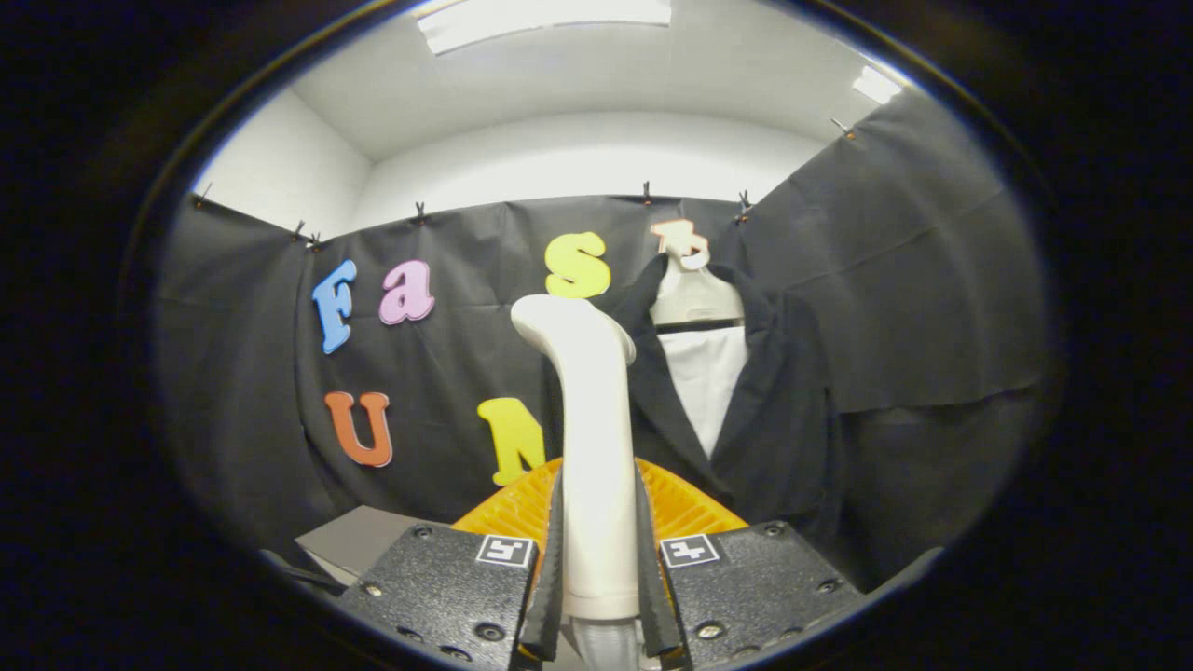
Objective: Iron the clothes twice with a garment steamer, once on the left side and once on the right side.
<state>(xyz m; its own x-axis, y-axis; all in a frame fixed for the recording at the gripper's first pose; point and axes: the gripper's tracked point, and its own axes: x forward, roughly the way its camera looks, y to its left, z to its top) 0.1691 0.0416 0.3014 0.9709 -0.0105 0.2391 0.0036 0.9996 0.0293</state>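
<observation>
A grey box point(359, 540) sits low beyond the fingers, on the left, apart from the work. Next to the right, the gripper point(599, 596) has closed on the steamer point(595, 447), a finger pressed to each side of its handle, so the tool stands upright between them with its curved head at the top, turned left. That firm side grip is probably what keeps the head steady for a pass down cloth. An orange ribbed thing point(690, 508) lies just behind the handle; I cannot tell what it is. Further right hangs the jacket point(778, 419), dark, over a white shirt point(706, 382), on a pale hanger point(694, 294) against the booth wall, open and flat for steaming. The steamer looks short of it, so neither side seems begun.
</observation>
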